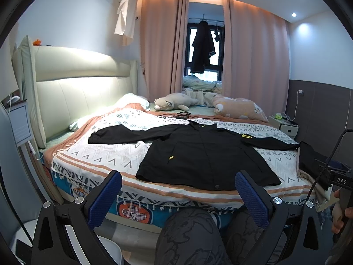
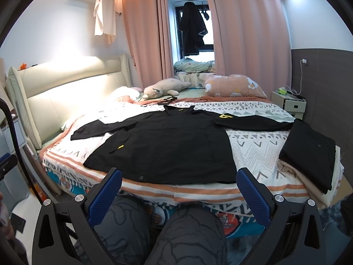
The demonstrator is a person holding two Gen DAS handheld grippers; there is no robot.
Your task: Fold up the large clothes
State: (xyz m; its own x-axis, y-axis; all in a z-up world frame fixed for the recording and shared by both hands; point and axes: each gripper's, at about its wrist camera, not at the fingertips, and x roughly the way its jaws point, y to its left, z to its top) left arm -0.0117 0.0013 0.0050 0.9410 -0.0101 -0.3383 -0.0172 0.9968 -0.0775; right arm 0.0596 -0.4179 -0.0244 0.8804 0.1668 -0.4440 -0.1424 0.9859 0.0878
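Jacket: we see black jacket [image 1: 205, 154] spread flat, frame centre, sleeves out both ways.
Bed: patterned bedspread [image 1: 106, 154] under it.
Left gripper [image 1: 178, 190]: jaws wide apart, bottom of frame, w/ nothing between.

The left gripper [image 1: 178, 193] has black angular finger arms with triangular cut-outs, each tipped by a blue pad [image 1: 104, 196] with a fine dotted texture. Round silver screws [image 1: 78, 200] sit at the finger joints. The right gripper [image 2: 179, 191] is built the same: black arms, blue textured pads [image 2: 253, 196], silver screws [image 2: 278, 198]. Below both, the person's legs [image 2: 187, 238] wear dark grey trousers printed with black-outlined cartoon figures.
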